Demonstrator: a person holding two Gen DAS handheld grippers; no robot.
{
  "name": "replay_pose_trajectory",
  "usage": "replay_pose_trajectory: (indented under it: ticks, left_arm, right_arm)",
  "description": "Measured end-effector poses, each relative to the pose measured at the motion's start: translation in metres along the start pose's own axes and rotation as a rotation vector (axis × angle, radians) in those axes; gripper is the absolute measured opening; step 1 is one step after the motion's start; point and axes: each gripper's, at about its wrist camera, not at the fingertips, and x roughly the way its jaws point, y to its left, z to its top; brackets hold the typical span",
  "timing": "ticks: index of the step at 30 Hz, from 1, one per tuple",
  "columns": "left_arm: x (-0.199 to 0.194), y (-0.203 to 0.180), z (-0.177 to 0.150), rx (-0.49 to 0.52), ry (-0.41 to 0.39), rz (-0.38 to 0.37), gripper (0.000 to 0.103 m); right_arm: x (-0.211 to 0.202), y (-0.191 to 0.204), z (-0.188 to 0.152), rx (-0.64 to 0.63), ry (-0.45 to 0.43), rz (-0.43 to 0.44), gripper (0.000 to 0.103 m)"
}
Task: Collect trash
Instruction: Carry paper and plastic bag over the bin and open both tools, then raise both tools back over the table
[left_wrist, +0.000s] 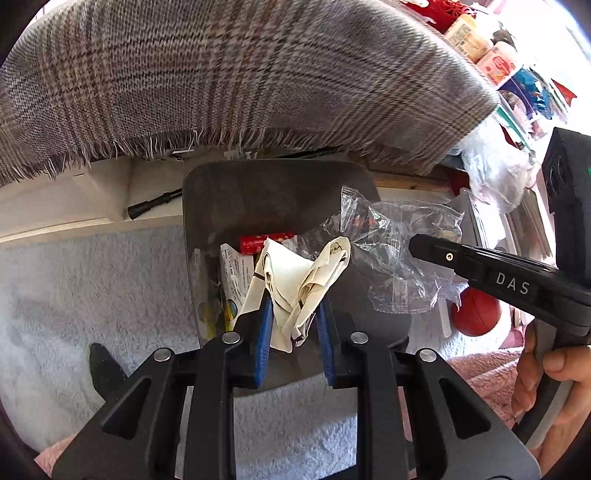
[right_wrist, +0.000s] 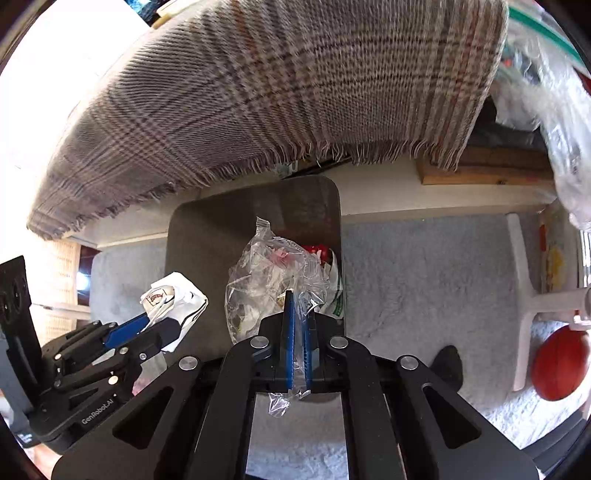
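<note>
Left claw (left_wrist: 293, 314) pinches crumpled cream paper (left_wrist: 295, 284), light and soft, taken at its bunched middle, hanging just above the dark bin (left_wrist: 207, 206). Right claw (right_wrist: 297, 325) is nearly closed on a clear plastic bag (right_wrist: 258, 280), flimsy and slippery, gripped at one edge over the same bin. "DAS" and "GenRobot.AI" read on the tools; bin labels too blurred.

Pale grey fleecy rug (right_wrist: 424, 280) on floor; fringed plaid blanket (left_wrist: 236, 74) overhangs white ledge (left_wrist: 55, 206); cluttered shelves (left_wrist: 517, 70) right, strong daylight.
</note>
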Motion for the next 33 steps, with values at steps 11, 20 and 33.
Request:
replay_pose_trajectory:
  ticks: [11, 20, 33]
  left_arm:
    - [0.027, 0.006, 0.005, -0.012, 0.049, -0.025, 0.031]
    - [0.016, 0.008, 0.007, -0.009, -0.009, 0.011, 0.056]
    - [-0.021, 0.0, 0.005, -0.005, -0.061, 0.02, 0.095]
  right_arm:
    - [0.014, 0.008, 0.012, 0.015, 0.027, 0.034, 0.009]
    - [0.013, 0.004, 0.015, 0.052, 0.005, 0.03, 0.055]
    - [-0.029, -0.007, 0.014, 0.016, -0.073, 0.006, 0.1]
